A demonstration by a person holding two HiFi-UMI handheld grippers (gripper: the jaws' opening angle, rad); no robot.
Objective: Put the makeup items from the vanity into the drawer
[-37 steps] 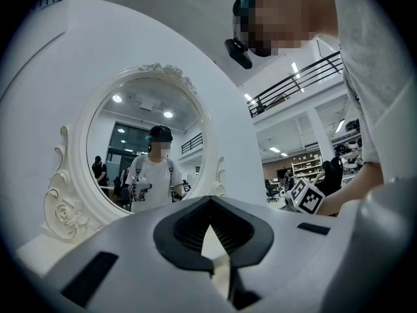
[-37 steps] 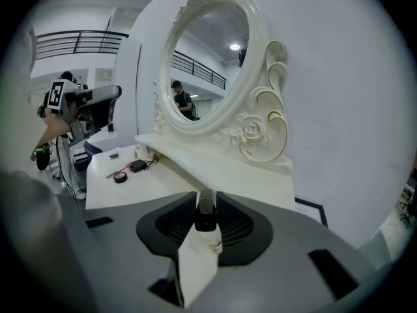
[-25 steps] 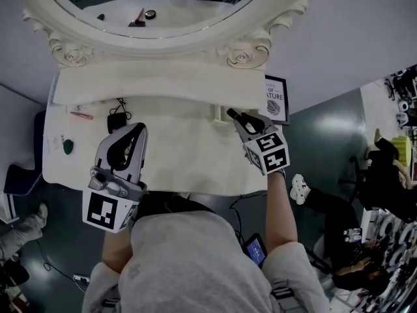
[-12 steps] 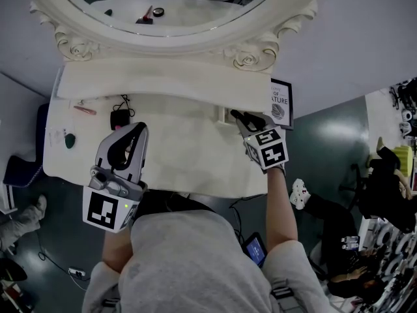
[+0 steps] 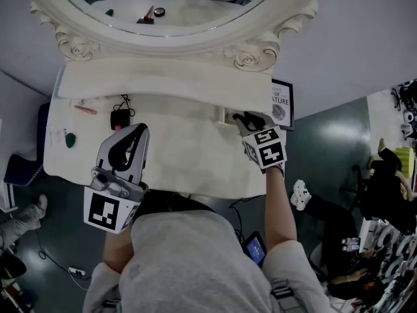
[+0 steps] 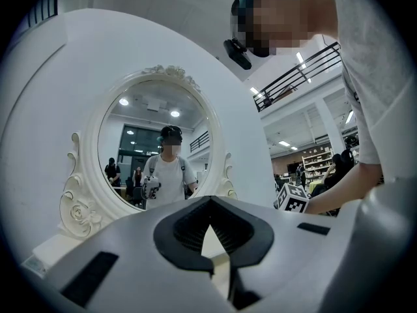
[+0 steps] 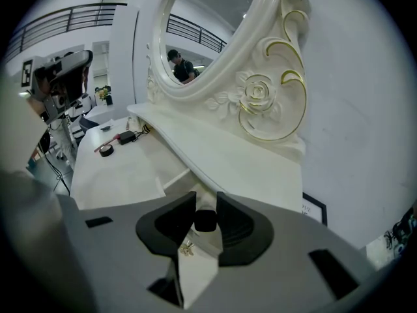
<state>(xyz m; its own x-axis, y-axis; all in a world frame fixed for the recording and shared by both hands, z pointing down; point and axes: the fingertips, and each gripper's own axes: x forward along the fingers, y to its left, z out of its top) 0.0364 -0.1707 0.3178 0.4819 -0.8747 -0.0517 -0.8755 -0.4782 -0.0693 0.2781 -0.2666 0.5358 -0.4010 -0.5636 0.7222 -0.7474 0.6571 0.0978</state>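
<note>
My right gripper [image 5: 240,117] hangs over a small open drawer [image 5: 223,115] at the back right of the white vanity top [image 5: 189,155]. In the right gripper view its jaws [image 7: 205,202] are shut on a small black makeup item [image 7: 205,222], with the white drawer [image 7: 195,269] and a little gold piece [image 7: 187,248] below. My left gripper [image 5: 139,129] hovers at the front left of the top, shut and empty [image 6: 209,204]. A pink stick [image 5: 85,109], a black case [image 5: 119,118] and a small green item [image 5: 69,140] lie at the left.
The ornate oval mirror [image 5: 247,56] rises behind the top over a raised shelf [image 5: 163,83]. A framed sign [image 5: 279,103] leans by the wall at the right. A round black item [image 7: 105,150] lies far along the top. People stand at the right.
The head view has shifted slightly. My right gripper has crept a little toward the drawer opening with the black item in it. The left gripper has stayed put.
</note>
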